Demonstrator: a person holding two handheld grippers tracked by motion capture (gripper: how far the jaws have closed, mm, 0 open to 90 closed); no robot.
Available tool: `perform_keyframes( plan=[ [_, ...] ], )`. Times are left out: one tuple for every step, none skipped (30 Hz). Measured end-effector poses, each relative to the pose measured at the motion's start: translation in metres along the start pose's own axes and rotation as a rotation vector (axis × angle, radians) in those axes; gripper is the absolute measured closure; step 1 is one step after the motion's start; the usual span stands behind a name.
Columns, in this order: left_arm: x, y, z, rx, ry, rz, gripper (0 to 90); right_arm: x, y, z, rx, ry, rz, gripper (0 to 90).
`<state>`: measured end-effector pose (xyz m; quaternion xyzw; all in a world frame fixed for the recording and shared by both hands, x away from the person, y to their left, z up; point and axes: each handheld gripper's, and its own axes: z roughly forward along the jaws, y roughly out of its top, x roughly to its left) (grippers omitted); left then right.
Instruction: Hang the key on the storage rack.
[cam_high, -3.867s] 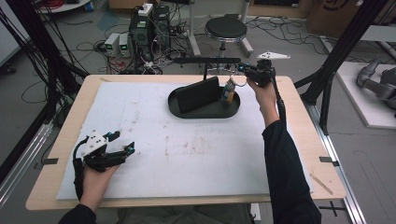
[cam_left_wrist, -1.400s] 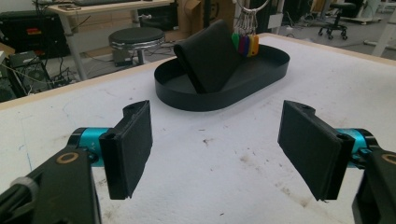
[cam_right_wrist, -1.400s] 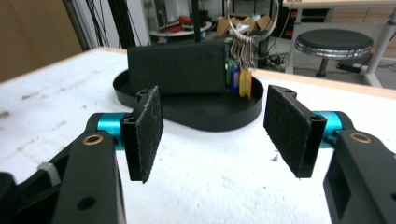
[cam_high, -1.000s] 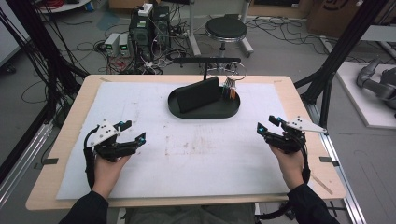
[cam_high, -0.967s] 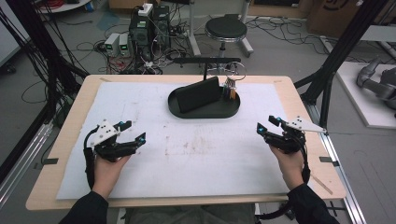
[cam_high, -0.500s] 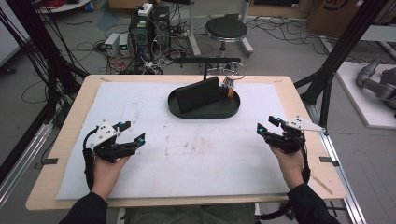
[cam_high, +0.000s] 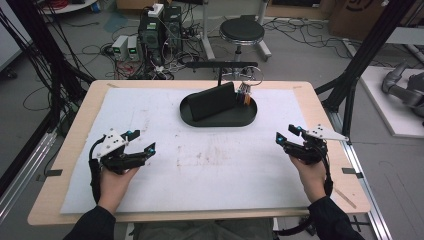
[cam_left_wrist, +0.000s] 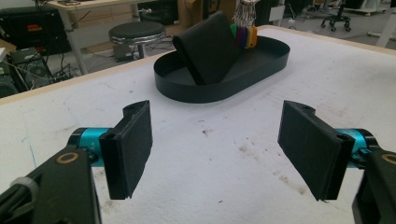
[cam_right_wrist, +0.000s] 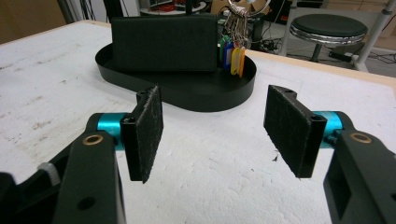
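A: Grippers first: how are they seen?

B: The left gripper (cam_high: 141, 141) is held low over the near left part of the counter (cam_high: 80, 107), its fingers (cam_left_wrist: 128, 147) spread wide with nothing between them. In the left gripper view, bare white mat is seen through the gap.

A: And the other one?

B: The right gripper (cam_high: 289, 134) is held over the near right part, just inside the counter's edge. Its fingers (cam_right_wrist: 145, 130) are likewise parted, and nothing is gripped; scuffed white mat (cam_right_wrist: 210, 154) is seen between the pads.

A: Where is the thing nearest to them placed?

B: An oval black tray (cam_high: 197, 117) is set on the far middle of the counter, well apart from both grippers. A black wallet (cam_high: 212, 100) is leaned inside it, tilted on one long edge. At the tray's right end a bunch of keys (cam_high: 244, 92) with coloured tags is seen; in the right gripper view the tags (cam_right_wrist: 232, 56) are shown as green, blue, yellow and orange, hung from a metal ring just beside the wallet's end.

A: Are tray and wallet seen from both gripper views?

B: Yes. In the left gripper view the tray (cam_left_wrist: 261, 70) is seen ahead and a little right of centre, with the wallet (cam_left_wrist: 210, 46) sloped across it. In the right gripper view the wallet (cam_right_wrist: 163, 44) is faced almost flat on.

A: Anything beyond the counter?

B: A round black stool (cam_high: 242, 31) and cabled electronics boxes (cam_high: 160, 30) are seen on the floor behind.
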<state>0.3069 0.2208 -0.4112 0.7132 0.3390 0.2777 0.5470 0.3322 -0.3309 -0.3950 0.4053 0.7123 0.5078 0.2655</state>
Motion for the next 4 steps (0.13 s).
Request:
perform_keyframes(
  plan=[
    [-0.0002, 0.0000, 0.0000, 0.001, 0.001, 0.001, 26.3, -0.0001, -0.0001, 0.0003, 0.000, 0.002, 0.003, 38.0],
    [-0.0002, 0.0000, -0.0001, 0.000, 0.001, 0.001, 26.3, -0.0002, -0.0001, 0.0007, 0.003, 0.004, 0.007, 37.9],
    [-0.0001, -0.0001, -0.0001, 0.000, 0.000, 0.001, 26.3, -0.0005, -0.0001, 0.0014, 0.003, 0.006, 0.007, 37.6],
    [-0.0001, -0.0001, -0.0001, 0.000, 0.000, 0.001, 26.3, -0.0011, -0.0002, 0.0022, 0.004, 0.007, 0.007, 37.4]
  ],
)
